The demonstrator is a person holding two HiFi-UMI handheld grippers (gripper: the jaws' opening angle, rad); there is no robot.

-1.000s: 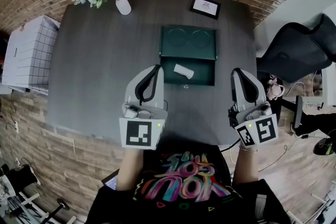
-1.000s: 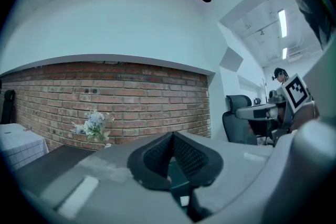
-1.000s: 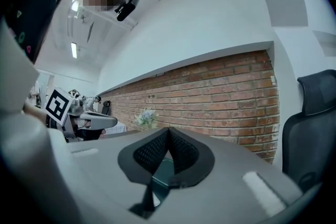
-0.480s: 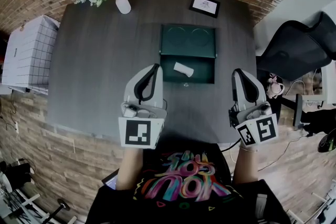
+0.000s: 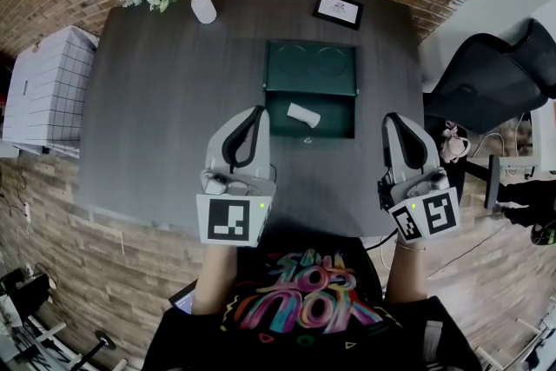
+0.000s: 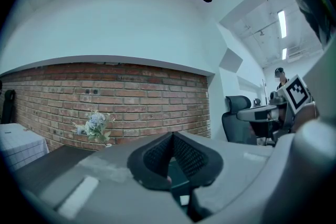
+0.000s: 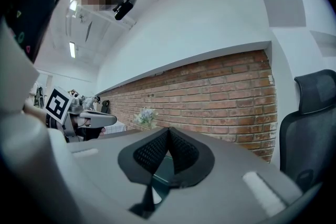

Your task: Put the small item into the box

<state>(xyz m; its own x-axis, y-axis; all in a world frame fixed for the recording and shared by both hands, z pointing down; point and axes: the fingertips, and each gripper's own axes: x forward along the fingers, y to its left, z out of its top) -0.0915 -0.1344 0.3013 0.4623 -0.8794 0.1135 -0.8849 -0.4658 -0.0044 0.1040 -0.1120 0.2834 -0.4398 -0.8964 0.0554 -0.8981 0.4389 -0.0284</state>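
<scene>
Nothing on the dark table (image 5: 156, 100) has moved in the past second, and both grippers stay put. Head view: the small white item (image 5: 303, 114) lies in the near half of the open green box (image 5: 311, 69), its long axis running far-left to near-right. The left gripper (image 5: 259, 112) and the right gripper (image 5: 391, 117) flank the box, held level. Left gripper view: jaws together, nothing held. Right gripper view: the same.

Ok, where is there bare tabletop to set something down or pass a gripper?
Widest free patch: the left half of the table, bordered by the vase, the green box and the left gripper. A narrower strip runs between the box and the right table edge, ahead of the right gripper. Tightest: behind the box, by the picture frame.
</scene>
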